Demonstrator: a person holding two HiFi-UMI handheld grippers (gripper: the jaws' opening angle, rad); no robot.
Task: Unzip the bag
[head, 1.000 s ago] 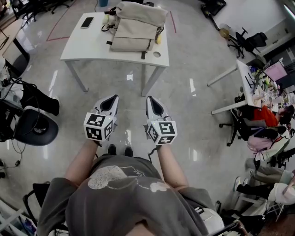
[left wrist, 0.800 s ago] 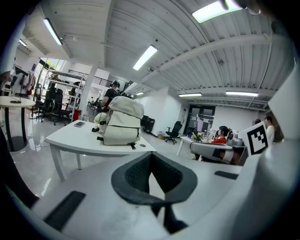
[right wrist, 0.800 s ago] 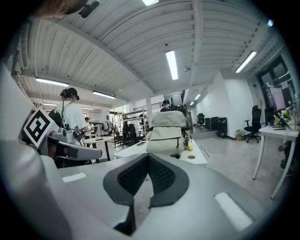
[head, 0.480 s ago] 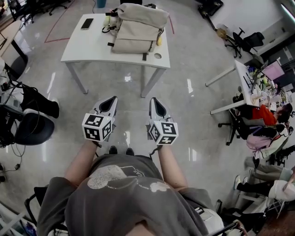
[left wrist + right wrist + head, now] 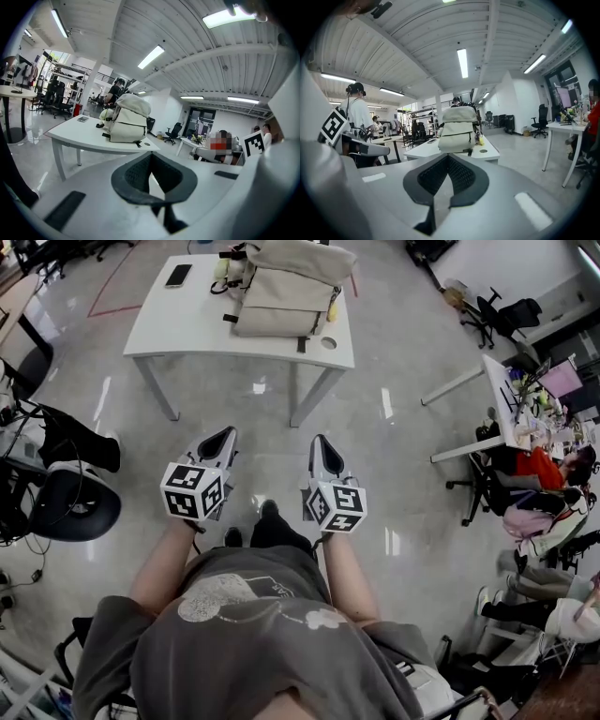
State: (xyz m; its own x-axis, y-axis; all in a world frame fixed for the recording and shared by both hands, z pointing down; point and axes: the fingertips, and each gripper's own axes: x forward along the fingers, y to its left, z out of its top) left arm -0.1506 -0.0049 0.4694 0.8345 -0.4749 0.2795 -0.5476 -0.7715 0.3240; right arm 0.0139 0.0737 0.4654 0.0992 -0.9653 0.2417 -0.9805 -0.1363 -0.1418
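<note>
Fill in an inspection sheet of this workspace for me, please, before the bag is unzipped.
Surface: white table on glossy floor.
Job's things: beige bag on the table's far side; zip too distant to judge.
Clutter: phone at the table's left; small yellow item beside the bag.
Grippers: left gripper and right gripper, jaws shut, empty, well short of the table.
Cables: thin cables on the floor beside the black chair.
Surroundings: desk, office chairs, seated people at right.
</note>
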